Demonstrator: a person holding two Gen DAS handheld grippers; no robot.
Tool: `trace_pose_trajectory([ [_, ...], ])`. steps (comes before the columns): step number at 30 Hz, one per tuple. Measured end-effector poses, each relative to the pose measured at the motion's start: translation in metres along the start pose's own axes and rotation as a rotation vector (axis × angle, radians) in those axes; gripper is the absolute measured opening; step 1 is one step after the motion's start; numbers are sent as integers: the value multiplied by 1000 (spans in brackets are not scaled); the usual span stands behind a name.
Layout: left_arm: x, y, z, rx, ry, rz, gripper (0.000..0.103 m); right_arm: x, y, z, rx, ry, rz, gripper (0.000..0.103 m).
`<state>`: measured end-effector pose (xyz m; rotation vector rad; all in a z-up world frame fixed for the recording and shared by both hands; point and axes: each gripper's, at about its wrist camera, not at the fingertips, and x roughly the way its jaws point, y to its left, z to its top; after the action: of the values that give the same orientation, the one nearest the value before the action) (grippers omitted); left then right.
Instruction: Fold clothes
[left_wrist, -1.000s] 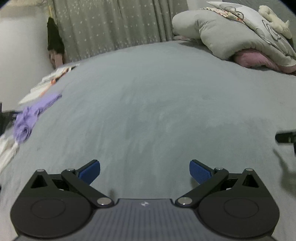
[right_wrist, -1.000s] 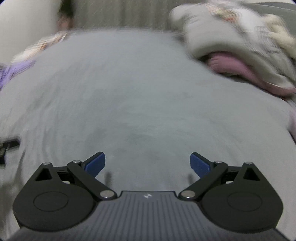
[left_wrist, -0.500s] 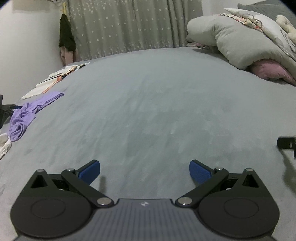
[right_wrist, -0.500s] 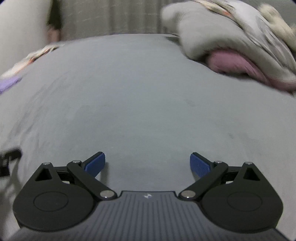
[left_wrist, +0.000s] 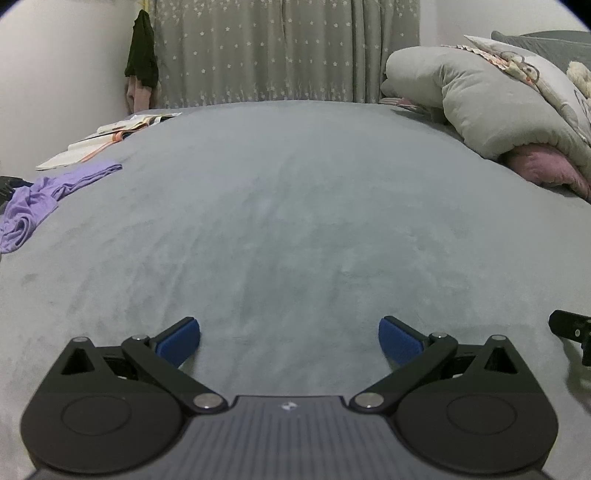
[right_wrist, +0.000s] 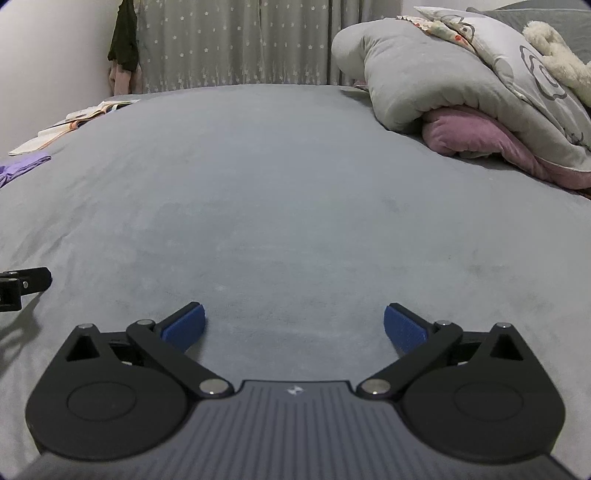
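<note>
A crumpled purple garment lies at the left edge of the grey bed; a corner of the purple garment shows far left in the right wrist view. My left gripper hovers low over the bare sheet, open, nothing between its blue pads. Side by side with it, my right gripper is open and empty over the grey bed. Each gripper's tip shows at the other view's edge: the right gripper and the left gripper.
Folded cream and orange cloth lies at the bed's far left. A rolled grey duvet over a pink blanket is piled at the right. Starred curtains and dark hanging clothes stand behind.
Both views have tilted up and steadied, so more of the curtain and wall shows. Both grippers stay open and empty over the sheet.
</note>
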<state>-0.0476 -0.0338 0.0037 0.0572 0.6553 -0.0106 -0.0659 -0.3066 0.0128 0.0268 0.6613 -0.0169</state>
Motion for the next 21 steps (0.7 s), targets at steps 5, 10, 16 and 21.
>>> trace_pose_trajectory([
  [5, 1, 0, 0, -4, -2, -2, 103, 7, -5, 4, -1, 0, 1, 103],
  [10, 0, -1, -2, -1, -3, 0, 103, 9, -6, 6, -4, 0, -1, 103],
  [16, 2, -3, -1, 8, -5, 9, 103, 11, -6, 7, -5, -1, -4, 103],
  [21, 3, -6, -2, 10, -5, 13, 103, 14, -6, 9, -6, -3, -8, 103],
])
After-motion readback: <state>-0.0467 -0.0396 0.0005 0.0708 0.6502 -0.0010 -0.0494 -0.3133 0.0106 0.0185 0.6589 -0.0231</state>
